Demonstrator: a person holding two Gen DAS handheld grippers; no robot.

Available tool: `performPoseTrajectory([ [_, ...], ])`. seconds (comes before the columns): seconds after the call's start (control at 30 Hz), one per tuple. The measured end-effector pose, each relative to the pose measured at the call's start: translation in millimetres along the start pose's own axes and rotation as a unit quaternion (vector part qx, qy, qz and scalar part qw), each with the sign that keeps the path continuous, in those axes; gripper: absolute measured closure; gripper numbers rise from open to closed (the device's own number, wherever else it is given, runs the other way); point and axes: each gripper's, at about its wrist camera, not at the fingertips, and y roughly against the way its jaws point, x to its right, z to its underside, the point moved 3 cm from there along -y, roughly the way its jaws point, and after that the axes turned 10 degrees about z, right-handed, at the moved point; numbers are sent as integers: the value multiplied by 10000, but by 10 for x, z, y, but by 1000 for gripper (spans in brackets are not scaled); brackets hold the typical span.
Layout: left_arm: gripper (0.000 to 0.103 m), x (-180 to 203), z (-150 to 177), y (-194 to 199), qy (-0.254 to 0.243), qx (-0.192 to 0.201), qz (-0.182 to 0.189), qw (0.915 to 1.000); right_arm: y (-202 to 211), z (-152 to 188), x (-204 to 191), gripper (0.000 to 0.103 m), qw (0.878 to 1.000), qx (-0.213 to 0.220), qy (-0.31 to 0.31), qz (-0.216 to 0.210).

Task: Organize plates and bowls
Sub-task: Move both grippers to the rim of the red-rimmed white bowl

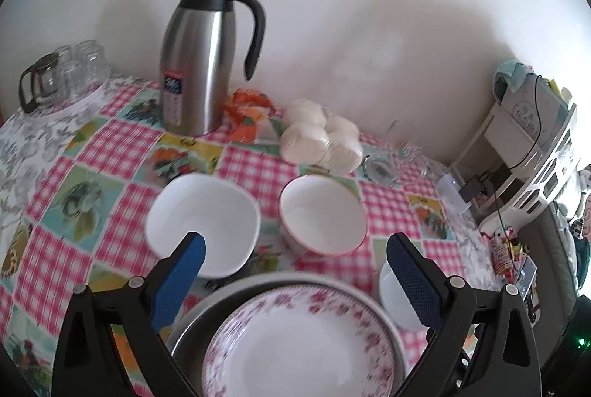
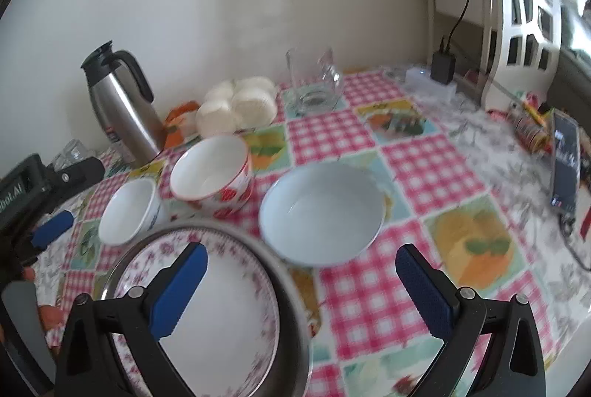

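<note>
A pink-flowered plate [image 1: 295, 341] [image 2: 221, 315] lies in a metal dish [image 1: 192, 319] [image 2: 291, 282] at the near edge. Behind it stand three bowls: a white one on the left [image 1: 203, 219] [image 2: 129, 212], a red-rimmed one in the middle [image 1: 321, 216] [image 2: 210, 171], and a white one on the right [image 1: 388, 290] [image 2: 321, 212]. My left gripper [image 1: 295, 242] hangs open above the plate's far rim, holding nothing. My right gripper [image 2: 301, 249] is open over the plate and the right bowl. A blue pad [image 2: 51, 230] of the left gripper shows in the right wrist view.
On the checked tablecloth [image 1: 122, 146] stand a steel thermos jug [image 1: 199, 64] [image 2: 122, 109], a bag of white buns [image 1: 321, 142] [image 2: 236, 105], a glass pitcher [image 2: 314, 83] and several glasses [image 1: 77, 72]. A phone [image 2: 563, 164], a charger [image 2: 443, 64] and a white shelf [image 1: 528, 146] are at the right.
</note>
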Motion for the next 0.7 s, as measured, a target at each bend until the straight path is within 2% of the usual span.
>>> performPoseTrajectory([
  [0.2, 4, 48, -144, -166, 52, -7, 197, 9998, -91, -213, 65, 0, 10000, -7, -20, -77],
  [0.37, 4, 65, -276, -277, 20, 44, 83, 10000, -165, -479, 67, 0, 9999, -51, 72, -98],
  [0.6, 4, 29, -456, -388, 82, -34, 325, 9994, -138, -854, -8, 0, 9994, 71, 276, -190],
  [0.7, 4, 38, -525, -440, -62, -121, 95, 9999, -189, -983, -60, 0, 9994, 31, 302, -160],
])
